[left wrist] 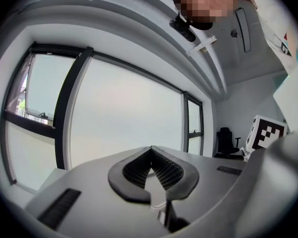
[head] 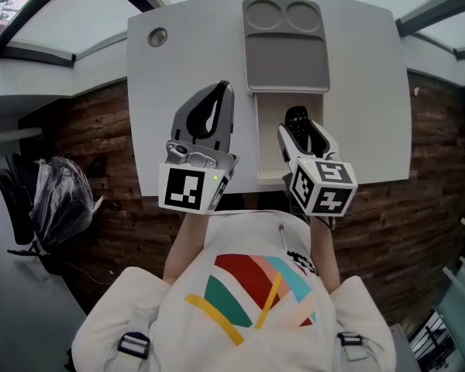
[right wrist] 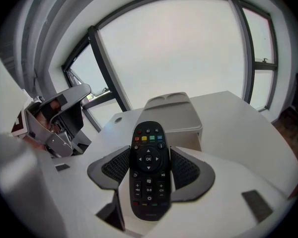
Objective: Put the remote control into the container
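A black remote control [right wrist: 148, 172] with coloured buttons lies lengthwise between the pads of my right gripper [right wrist: 149, 152], which is shut on it. In the head view the remote [head: 297, 120] hangs over the open white compartment of the container [head: 268, 142], near the table's front edge. The container's grey lid [head: 287, 60], with two round recesses, lies just behind the opening. My left gripper [head: 219, 93] hovers left of the container with its jaws shut and nothing in them. In the left gripper view its tips [left wrist: 150, 150] touch and point up at the window.
The white table [head: 372, 91] has a small round cap [head: 157, 36] at its far left corner. A brick-patterned floor lies round the table, with a dark bag [head: 58, 196] at the left. Large windows [right wrist: 179, 48] stand beyond the table. The left gripper [right wrist: 64, 115] shows beside the container [right wrist: 175, 114].
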A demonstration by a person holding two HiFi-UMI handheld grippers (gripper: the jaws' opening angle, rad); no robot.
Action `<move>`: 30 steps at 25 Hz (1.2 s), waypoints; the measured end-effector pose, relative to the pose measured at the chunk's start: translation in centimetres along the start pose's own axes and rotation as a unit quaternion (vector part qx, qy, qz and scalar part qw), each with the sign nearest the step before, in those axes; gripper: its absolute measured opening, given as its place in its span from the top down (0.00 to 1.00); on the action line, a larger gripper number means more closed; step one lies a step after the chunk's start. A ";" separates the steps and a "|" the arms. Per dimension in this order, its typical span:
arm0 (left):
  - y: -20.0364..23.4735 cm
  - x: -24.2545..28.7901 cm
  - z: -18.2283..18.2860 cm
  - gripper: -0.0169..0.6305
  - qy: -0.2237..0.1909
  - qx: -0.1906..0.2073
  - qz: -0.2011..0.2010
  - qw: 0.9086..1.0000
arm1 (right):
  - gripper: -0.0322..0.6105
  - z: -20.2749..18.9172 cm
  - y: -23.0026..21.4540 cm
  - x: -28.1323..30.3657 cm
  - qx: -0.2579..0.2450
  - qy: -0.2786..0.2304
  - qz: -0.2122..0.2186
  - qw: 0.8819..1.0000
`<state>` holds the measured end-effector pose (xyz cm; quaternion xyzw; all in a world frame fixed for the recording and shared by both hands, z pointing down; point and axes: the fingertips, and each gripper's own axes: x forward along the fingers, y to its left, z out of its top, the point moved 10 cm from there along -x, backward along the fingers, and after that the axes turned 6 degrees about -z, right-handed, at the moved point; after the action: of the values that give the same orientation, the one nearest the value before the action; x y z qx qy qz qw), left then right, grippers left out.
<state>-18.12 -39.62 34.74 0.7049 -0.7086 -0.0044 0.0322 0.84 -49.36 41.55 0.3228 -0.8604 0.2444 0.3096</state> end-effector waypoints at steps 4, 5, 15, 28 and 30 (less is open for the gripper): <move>1.1 -0.1 -1.2 0.96 0.018 -0.012 0.005 1.000 | 0.55 -1.0 -0.4 2.2 -0.007 0.038 -0.023 0.999; 1.3 -0.1 -1.5 0.96 0.021 -0.014 0.007 1.000 | 0.55 -1.3 -0.4 2.8 -0.010 0.049 -0.027 0.998; 2.5 0.2 -3.2 0.96 0.037 -0.026 0.011 0.999 | 0.55 -3.4 -0.4 7.7 -0.076 0.134 -0.063 0.986; 4.1 0.3 -4.0 0.96 0.052 -0.032 0.023 0.998 | 0.55 -4.1 0.1 8.9 -0.106 0.154 -0.086 0.979; 4.0 0.3 -4.0 0.96 0.050 -0.032 0.020 0.998 | 0.55 -4.2 0.1 8.9 -0.105 0.149 -0.086 0.979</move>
<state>-21.95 -39.79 38.95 0.6883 -0.7197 0.0090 0.0904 -2.99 -50.23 50.56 0.3210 -0.7944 0.1702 0.4867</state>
